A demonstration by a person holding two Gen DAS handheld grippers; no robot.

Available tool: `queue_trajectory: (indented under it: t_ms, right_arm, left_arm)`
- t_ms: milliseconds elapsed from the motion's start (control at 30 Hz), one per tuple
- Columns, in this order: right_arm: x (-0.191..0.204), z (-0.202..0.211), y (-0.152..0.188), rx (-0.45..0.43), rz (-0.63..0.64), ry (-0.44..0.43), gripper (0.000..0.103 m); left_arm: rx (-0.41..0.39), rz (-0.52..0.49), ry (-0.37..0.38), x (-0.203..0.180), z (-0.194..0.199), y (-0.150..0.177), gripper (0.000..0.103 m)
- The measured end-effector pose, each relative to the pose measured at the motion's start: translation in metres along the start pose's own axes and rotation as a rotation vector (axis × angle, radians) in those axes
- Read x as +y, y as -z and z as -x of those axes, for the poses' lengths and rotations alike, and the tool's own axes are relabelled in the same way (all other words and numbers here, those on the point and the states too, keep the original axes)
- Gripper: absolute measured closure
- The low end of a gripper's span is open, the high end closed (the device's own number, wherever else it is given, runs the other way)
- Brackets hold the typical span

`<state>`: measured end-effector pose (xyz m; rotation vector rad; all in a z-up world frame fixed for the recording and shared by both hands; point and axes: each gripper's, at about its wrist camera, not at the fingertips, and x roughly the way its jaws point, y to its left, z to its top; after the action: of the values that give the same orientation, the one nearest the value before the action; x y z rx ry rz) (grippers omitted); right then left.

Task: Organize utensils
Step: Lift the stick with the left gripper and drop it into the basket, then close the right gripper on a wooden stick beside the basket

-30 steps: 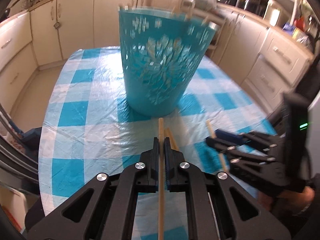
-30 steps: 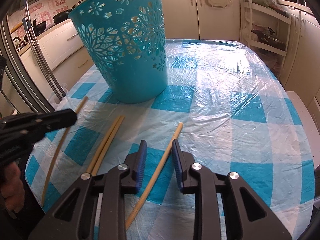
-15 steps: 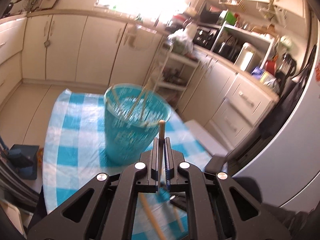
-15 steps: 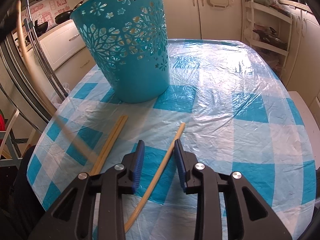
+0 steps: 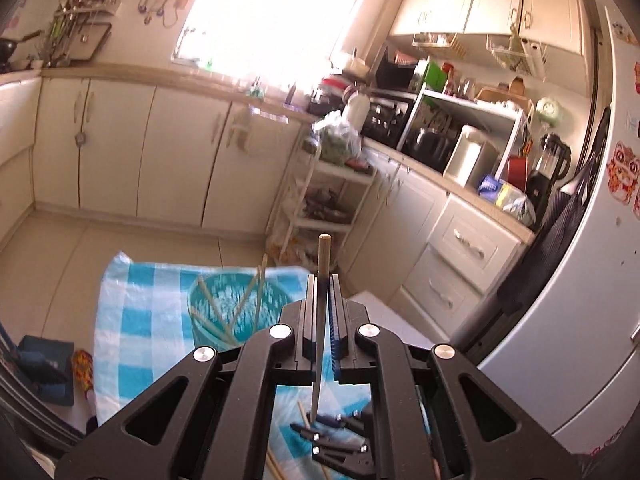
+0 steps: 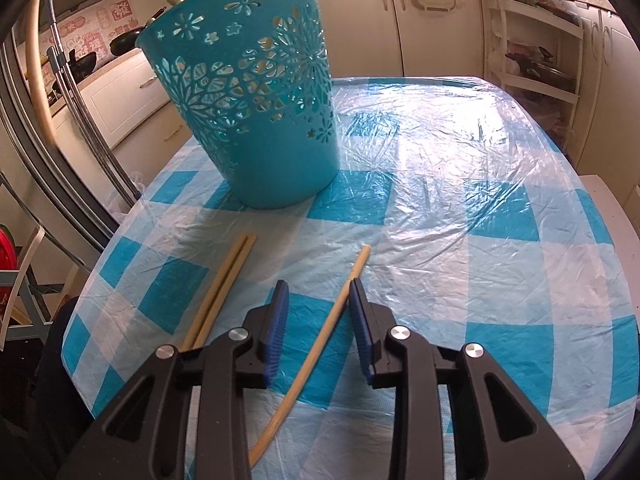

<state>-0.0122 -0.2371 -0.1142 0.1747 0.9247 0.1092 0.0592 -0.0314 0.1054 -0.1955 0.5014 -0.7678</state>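
Left wrist view: several chopsticks already stand in the teal basket (image 5: 236, 312), and the left gripper (image 5: 323, 316) is clamped tight on another chopstick (image 5: 322, 280) above the table. Right wrist view, left to right: a pair of chopsticks (image 6: 218, 292) lies untouched, then a single chopstick (image 6: 320, 340) between the right gripper (image 6: 318, 320) pads, parted and not gripping.

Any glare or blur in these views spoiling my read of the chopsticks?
Left wrist view: window blown out, basket smeared by motion blur, held chopstick sharp. Right wrist view: crisp; glare on the plastic table cover, loose chopsticks clear.
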Motion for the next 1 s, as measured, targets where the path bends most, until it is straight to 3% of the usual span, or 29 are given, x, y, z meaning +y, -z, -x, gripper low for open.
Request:
queue_trajectory:
  t_ms: [267,500,667,833,1000]
  right_arm:
    - [0.0,0.0,0.001,0.0,-0.002,-0.007,0.07]
    - [-0.001,-0.001,0.0,0.0,-0.009,-0.02,0.069]
    - [-0.003,0.0,0.001,0.001,-0.009,-0.03,0.068]
    - [-0.003,0.0,0.001,0.001,-0.009,-0.035,0.067]
    - [-0.002,0.0,0.001,0.002,-0.003,-0.028,0.067]
  left_arm:
    - [-0.117,-0.053,-0.085,-0.005,0.006,-0.05,0.098]
    - [-0.162,-0.106,-0.175,-0.003,-0.016,-0.063,0.098]
    - [-0.117,-0.127,-0.239,0.009,-0.055,-0.043,0.097]
    - [-0.001,-0.12,-0.29,0.03,-0.095,-0.008,0.097]
    - [0.096,-0.115,-0.308,0.046,-0.112,0.021,0.097]
